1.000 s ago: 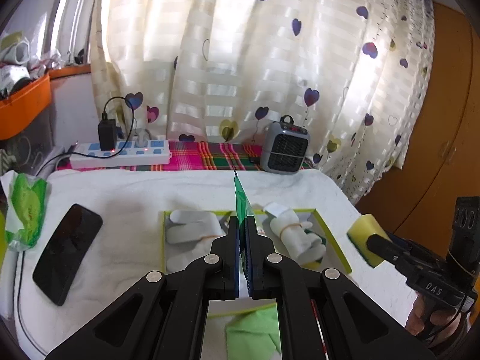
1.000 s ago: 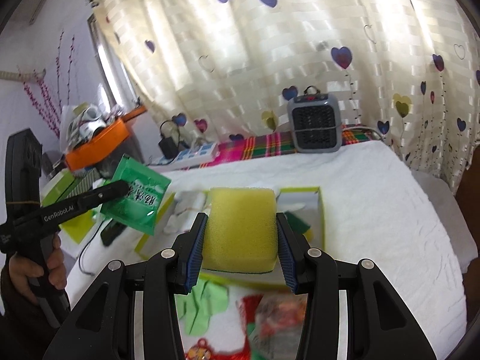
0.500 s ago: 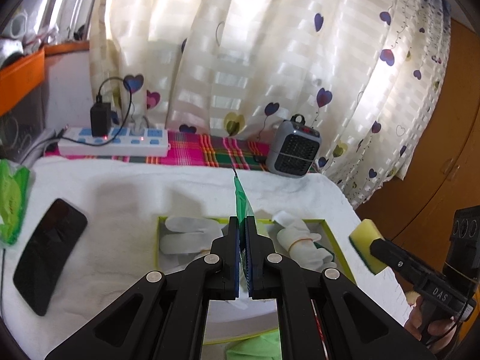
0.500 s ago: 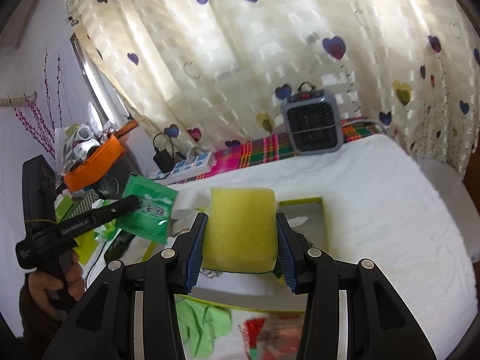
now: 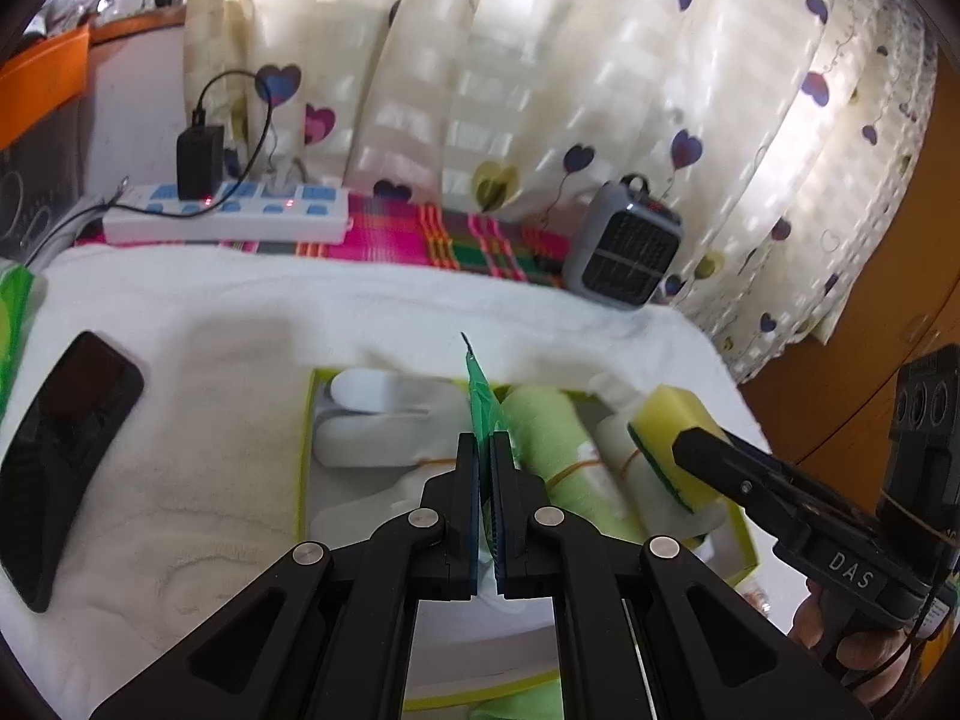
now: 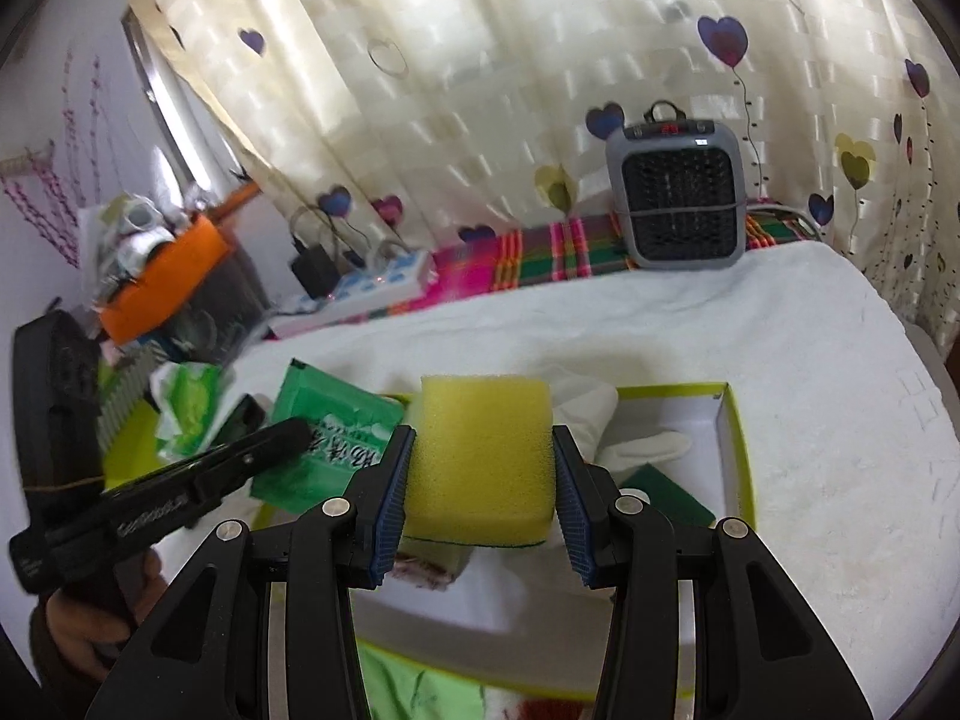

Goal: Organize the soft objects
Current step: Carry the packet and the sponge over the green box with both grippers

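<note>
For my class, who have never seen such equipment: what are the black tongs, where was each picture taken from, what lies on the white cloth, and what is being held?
No robot here: a person holds a two-finger gripper in each hand, each with a camera looking along its fingers. The left gripper is shut on a thin green packet. The right gripper clamps a yellow sponge. Both are over a green-rimmed box holding white gloves and a green roll. A black phone lies beside it on the white cloth.

Porous yellow foam sponge [image 6: 483,450] is looking rough and matt; the green packet [image 6: 327,438] is shining like glossy plastic; fluffy white towelling cloth [image 6: 810,420] is covering the counter
</note>
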The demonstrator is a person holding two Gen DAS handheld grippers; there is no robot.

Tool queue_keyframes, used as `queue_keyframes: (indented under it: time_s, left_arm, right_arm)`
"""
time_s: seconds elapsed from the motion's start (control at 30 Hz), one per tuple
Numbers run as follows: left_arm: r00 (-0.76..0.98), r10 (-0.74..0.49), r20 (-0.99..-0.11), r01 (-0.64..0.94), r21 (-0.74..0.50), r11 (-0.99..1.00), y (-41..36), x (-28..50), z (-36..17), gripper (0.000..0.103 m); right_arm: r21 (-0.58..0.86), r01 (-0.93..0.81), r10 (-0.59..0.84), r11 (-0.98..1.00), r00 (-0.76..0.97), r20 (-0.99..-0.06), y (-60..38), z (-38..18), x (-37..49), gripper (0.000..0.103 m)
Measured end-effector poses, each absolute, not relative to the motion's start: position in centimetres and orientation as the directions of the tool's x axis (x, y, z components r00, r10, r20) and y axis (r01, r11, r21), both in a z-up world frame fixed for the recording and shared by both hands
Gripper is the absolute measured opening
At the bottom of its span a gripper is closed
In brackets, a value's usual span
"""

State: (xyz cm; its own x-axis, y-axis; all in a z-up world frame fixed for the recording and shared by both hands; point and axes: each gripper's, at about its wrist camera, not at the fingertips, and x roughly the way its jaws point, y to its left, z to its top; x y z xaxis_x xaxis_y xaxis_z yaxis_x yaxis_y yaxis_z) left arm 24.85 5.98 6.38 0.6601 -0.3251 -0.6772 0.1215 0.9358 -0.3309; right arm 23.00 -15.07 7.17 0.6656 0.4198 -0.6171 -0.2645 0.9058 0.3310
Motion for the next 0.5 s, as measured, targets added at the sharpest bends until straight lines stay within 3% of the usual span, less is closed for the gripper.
queue_keyframes:
  time_s: [0.23, 0.5]
  left_arm:
    - [0.652, -0.282, -0.704, 0.101, -0.288, 0.952, 6.2, 25.2, 5.4, 0.005]
    - [0.643, -0.260, -0.720, 0.086, -0.269, 0.959, 6.4, 25.6, 4.5, 0.008]
  right_arm:
    - [0.290, -0.263, 0.391, 0.920, 0.638, -0.663, -13.6, 5.3, 24.1, 0.045]
    - [0.138, -0.238, 0.263, 0.961, 0.647, -0.716, -13.0, 4.4, 24.4, 0.045]
